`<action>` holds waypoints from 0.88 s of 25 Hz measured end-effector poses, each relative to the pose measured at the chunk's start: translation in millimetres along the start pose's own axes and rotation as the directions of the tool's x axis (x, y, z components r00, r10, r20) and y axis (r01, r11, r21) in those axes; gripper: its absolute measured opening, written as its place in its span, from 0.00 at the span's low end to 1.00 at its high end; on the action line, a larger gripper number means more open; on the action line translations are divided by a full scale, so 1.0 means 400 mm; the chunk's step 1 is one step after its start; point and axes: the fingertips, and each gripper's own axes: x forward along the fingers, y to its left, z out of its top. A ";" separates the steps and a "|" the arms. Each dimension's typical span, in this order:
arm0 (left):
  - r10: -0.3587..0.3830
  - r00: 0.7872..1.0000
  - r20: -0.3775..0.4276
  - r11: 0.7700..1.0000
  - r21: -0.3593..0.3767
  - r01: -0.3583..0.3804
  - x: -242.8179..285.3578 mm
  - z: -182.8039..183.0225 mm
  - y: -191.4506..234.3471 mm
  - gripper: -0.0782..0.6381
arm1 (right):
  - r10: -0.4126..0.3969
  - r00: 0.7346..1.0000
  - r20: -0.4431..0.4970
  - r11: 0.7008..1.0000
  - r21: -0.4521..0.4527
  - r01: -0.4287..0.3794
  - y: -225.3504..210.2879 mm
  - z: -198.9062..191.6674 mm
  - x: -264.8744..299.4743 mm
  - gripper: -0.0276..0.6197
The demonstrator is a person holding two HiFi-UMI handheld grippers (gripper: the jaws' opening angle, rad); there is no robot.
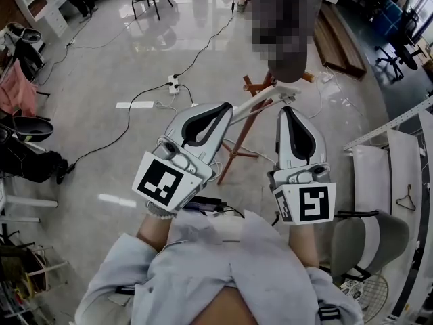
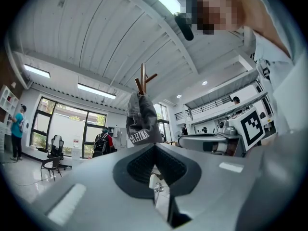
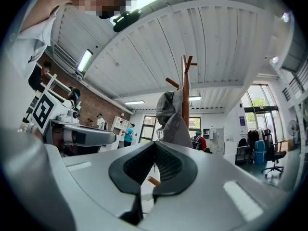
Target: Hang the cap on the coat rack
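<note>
- Shut tip to tip on the left gripper point(image 2: 154, 146): dark pads meeting in a thin seam, nothing pinched between them.
- Same on the right gripper point(image 3: 155, 143): closed on itself and empty.
- Just past and above both sets of tips: the cap point(image 3: 171, 114), grey cloth with pale lettering on it, draped against the coat rack point(image 3: 185, 90) below a short peg point(image 3: 172, 83).
- Close ahead of each tool, yet touching neither.
- To the left of the rack from the right gripper's side; straight ahead and slightly up from the left gripper's.
- Seemingly hung already, so probably little left but to draw both tools back without snagging the cloth.
- Judged soft and light: likely to sag, fold and swing wherever pinched, with no risk of breakage.
- Probably stiffer at the brim, though impossible to pick out the brim in any view.
- For any regrip, better to pinch a doubled edge nearest the tips than a single loose layer.
- Worth keeping any pull gentle and upward, given how lightly the cloth seems to sit on the rack.
</note>
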 end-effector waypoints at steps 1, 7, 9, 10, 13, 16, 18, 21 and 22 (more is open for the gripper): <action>0.000 1.000 -0.002 1.000 -0.003 0.000 0.001 -0.002 0.001 0.11 | 0.001 1.000 -0.001 1.000 0.000 -0.001 0.000 -0.001 0.001 0.05; 0.006 0.998 0.058 1.000 0.003 -0.006 0.008 0.007 0.010 0.11 | 0.005 1.000 -0.004 1.000 0.003 -0.005 0.001 -0.001 0.003 0.05; 0.002 0.999 0.035 1.000 -0.001 -0.002 0.009 0.002 0.007 0.11 | 0.005 1.000 -0.005 1.000 0.002 -0.005 0.000 -0.001 0.005 0.05; -0.002 1.000 0.015 1.000 -0.007 0.002 0.009 -0.003 0.004 0.11 | 0.004 1.000 -0.006 1.000 0.001 -0.004 0.000 -0.001 0.005 0.05; -0.003 1.000 0.013 1.000 -0.009 0.003 0.012 -0.005 0.005 0.11 | 0.001 1.000 -0.012 1.000 -0.007 -0.001 -0.001 -0.006 0.008 0.05; -0.009 1.000 -0.004 1.000 -0.015 0.009 0.017 -0.012 0.004 0.11 | -0.002 1.000 -0.012 1.000 -0.008 0.002 -0.005 -0.008 0.011 0.05; -0.012 1.000 -0.006 1.000 -0.016 0.012 0.020 -0.013 0.003 0.11 | -0.005 1.000 -0.013 1.000 -0.006 0.005 -0.009 -0.009 0.011 0.05; -0.014 1.000 -0.007 1.000 -0.018 0.014 0.023 -0.014 0.002 0.11 | -0.007 1.000 -0.014 1.000 -0.005 0.007 -0.012 -0.011 0.011 0.05; -0.014 1.000 -0.007 1.000 -0.019 0.014 0.024 -0.015 0.002 0.11 | -0.007 1.000 -0.015 1.000 -0.005 0.007 -0.012 -0.011 0.012 0.05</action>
